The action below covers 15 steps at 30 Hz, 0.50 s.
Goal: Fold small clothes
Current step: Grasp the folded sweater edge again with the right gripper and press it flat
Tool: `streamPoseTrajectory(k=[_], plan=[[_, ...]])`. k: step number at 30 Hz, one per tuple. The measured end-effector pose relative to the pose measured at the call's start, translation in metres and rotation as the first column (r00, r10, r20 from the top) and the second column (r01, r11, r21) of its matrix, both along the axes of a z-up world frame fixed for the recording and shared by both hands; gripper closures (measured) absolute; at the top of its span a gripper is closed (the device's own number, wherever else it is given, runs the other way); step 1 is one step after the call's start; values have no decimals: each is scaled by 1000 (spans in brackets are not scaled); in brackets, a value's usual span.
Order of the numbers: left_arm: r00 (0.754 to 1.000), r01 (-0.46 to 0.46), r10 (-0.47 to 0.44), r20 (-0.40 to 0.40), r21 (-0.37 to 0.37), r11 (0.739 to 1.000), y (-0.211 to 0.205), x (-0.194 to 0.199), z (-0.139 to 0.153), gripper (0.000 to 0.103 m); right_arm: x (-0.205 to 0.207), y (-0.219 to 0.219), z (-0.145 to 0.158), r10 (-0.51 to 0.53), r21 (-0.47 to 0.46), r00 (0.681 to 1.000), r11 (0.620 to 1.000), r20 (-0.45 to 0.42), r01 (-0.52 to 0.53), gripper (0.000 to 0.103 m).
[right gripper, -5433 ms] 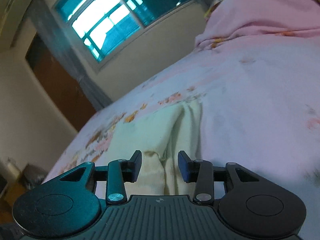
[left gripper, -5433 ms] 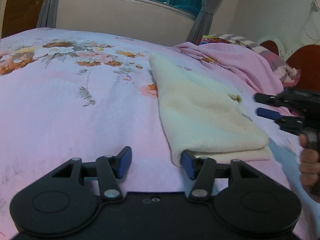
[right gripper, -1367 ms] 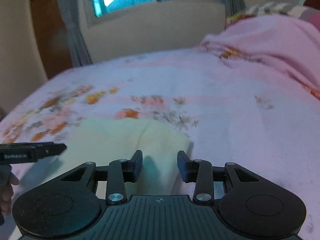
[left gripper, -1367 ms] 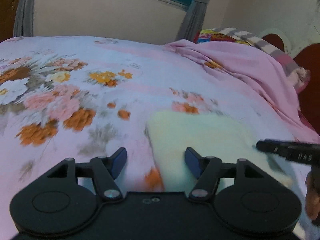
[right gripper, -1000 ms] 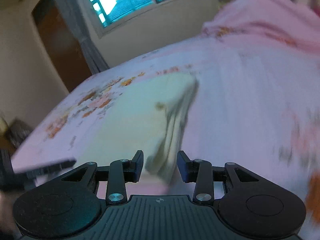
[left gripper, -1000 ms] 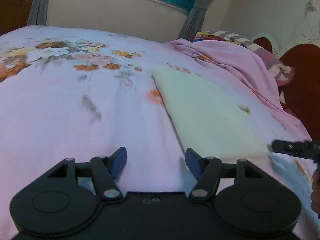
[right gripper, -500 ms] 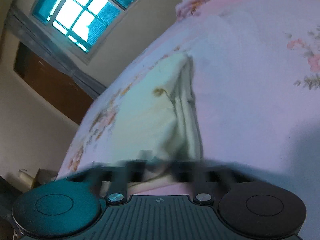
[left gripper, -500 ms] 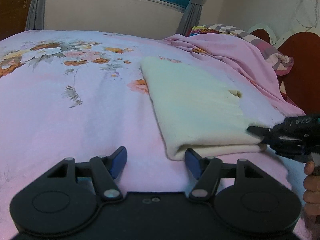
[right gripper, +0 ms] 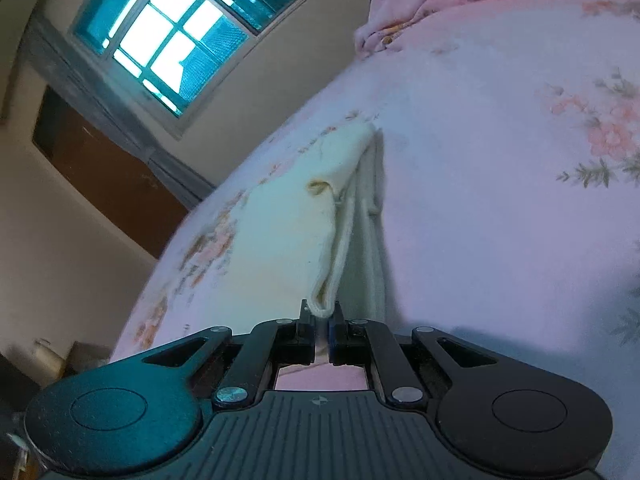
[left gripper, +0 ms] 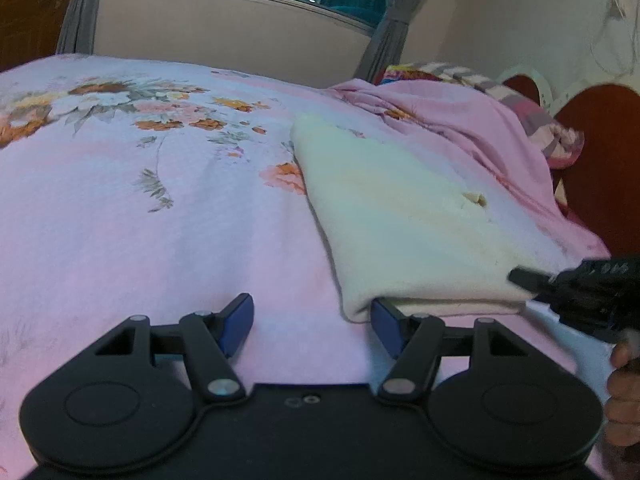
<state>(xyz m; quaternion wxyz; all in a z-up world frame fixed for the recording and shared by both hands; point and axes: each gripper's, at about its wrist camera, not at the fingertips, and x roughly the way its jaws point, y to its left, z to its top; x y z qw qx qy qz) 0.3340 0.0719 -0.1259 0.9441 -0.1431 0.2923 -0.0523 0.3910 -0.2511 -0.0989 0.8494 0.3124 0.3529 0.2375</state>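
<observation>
A cream-coloured folded garment (left gripper: 404, 220) lies on the pink floral bed sheet (left gripper: 160, 220). My left gripper (left gripper: 312, 320) is open, low over the sheet, with its right finger at the garment's near left corner and nothing between the pads. In the left wrist view my right gripper (left gripper: 520, 278) comes in from the right at the garment's near right corner. In the right wrist view that gripper (right gripper: 320, 320) is shut on the garment's (right gripper: 280, 248) folded near edge, which sticks up between the pads.
A crumpled pink blanket (left gripper: 460, 132) and a striped pillow (left gripper: 532, 116) lie behind the garment, against a red-brown headboard (left gripper: 600, 168). A window (right gripper: 172, 40) with grey curtains and a brown door (right gripper: 100, 172) are beyond the bed. A hand (left gripper: 624, 396) holds the right gripper.
The right gripper has rolled, moved in on the garment's near edge and shut on it. The left gripper has stayed open and settled close to the garment's near left corner.
</observation>
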Motion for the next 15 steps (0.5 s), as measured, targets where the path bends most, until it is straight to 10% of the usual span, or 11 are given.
streamPoseTrajectory(k=[7,15], plan=[[999,51,-51,-4,30,998,12,-16,11,38,-4,-14,-3,-47,-43,999,998,-22,46,97],[1000,-7,7,-1,-32,999,23,37,20,38,11,14,38,53,-208,975,978,214,-7,97]])
